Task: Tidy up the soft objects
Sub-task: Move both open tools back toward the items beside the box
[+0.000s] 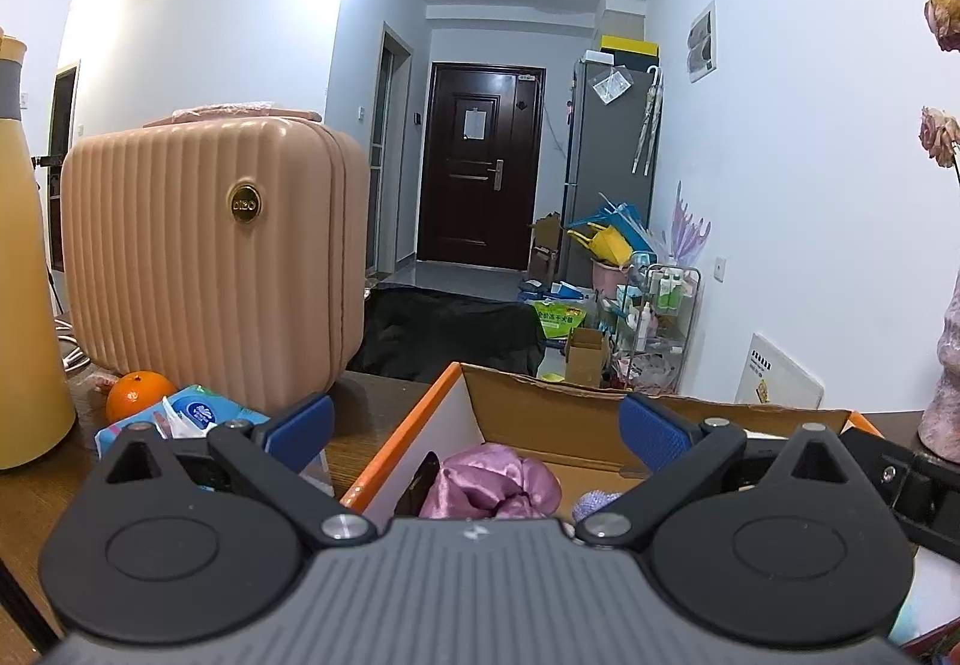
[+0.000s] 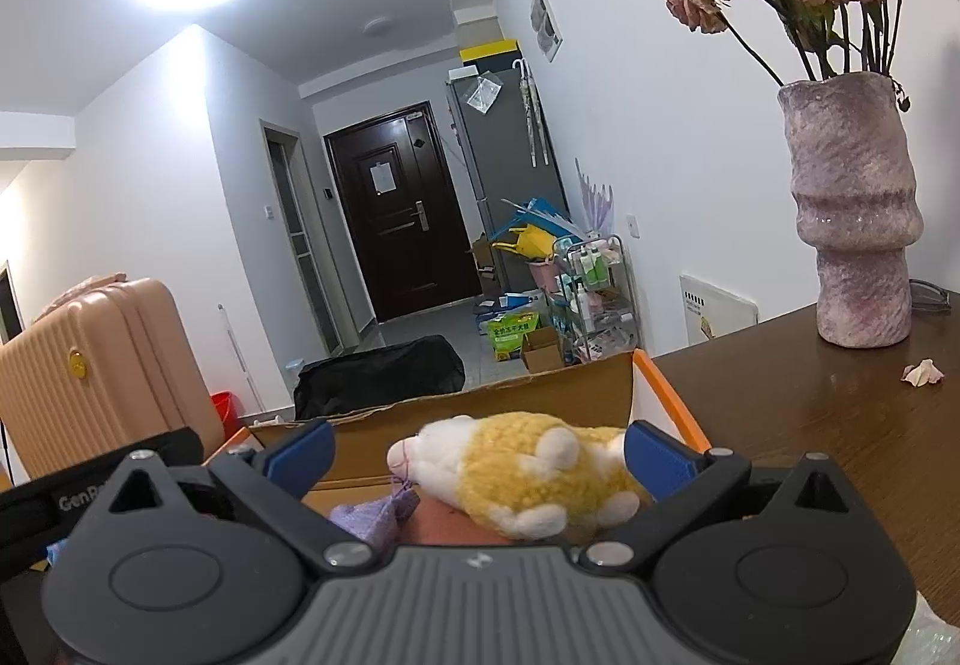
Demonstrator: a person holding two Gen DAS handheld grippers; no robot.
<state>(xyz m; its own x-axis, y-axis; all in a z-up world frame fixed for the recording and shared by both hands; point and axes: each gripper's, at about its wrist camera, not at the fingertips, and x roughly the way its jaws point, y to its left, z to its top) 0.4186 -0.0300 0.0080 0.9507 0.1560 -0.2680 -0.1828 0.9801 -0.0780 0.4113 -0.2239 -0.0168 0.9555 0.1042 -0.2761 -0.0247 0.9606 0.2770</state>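
Two handheld grippers hover over an open cardboard box (image 1: 540,413) with orange edges, which sits on a dark wooden table (image 2: 810,425). Both have their jaws spread wide and hold nothing.

In the left wrist view, the left gripper (image 1: 474,425) points into the box. A crumpled pink satin cloth (image 1: 492,479) lies inside, just below and between the open blue fingers (image 1: 306,425), not touched by them. A small lilac knit piece (image 1: 594,503) lies to its right.

In the right wrist view, the right gripper (image 2: 477,452) also points into the box. A yellow and white plush toy (image 2: 528,473) lies on its side between the spread fingers. Its right end is close against the right finger; whether they touch is unclear. Its left end is apart from the left finger.

The step in hand looks like placing soft items in the box: cloth and plush both rest inside, released. The next move probably calls for lifting both grippers clear of the box walls without dragging the toy, then finding any soft thing left outside.

Left of the box stand a ribbed pink case (image 1: 210,257), an orange (image 1: 138,395) and a tissue pack (image 1: 198,419). Far right, a vase (image 2: 852,221) holds dried roses.
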